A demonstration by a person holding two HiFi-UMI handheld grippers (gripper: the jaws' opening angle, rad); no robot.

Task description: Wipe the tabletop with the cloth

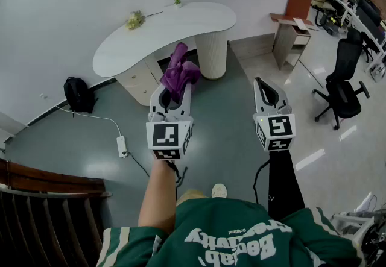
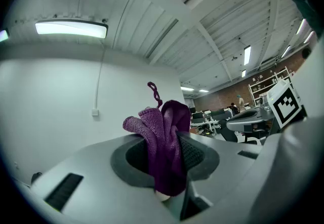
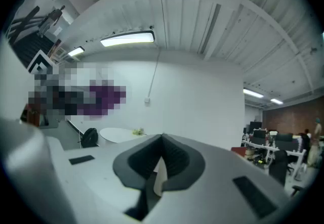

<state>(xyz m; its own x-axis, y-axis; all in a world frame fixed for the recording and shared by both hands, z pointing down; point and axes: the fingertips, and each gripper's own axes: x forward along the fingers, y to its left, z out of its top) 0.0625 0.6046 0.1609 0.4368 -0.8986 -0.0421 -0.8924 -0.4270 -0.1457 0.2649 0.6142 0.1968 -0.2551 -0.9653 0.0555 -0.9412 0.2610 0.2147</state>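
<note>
A purple cloth (image 1: 178, 72) sticks up out of my left gripper (image 1: 175, 92), whose jaws are shut on it; it bunches between the pads (image 2: 164, 149) in the left gripper view. My right gripper (image 1: 266, 88) is held beside it at about the same height, shut, with nothing between its jaws (image 3: 161, 165). The white curved tabletop (image 1: 163, 34) stands against the wall, well ahead of both grippers. Neither gripper touches it.
A small plant (image 1: 134, 20) and a tiny pot (image 1: 177, 0) sit on the tabletop. A black backpack (image 1: 79, 94) and a power strip (image 1: 122, 146) lie on the floor at left. A black office chair (image 1: 344, 87) and a wooden side table (image 1: 292, 28) stand at right.
</note>
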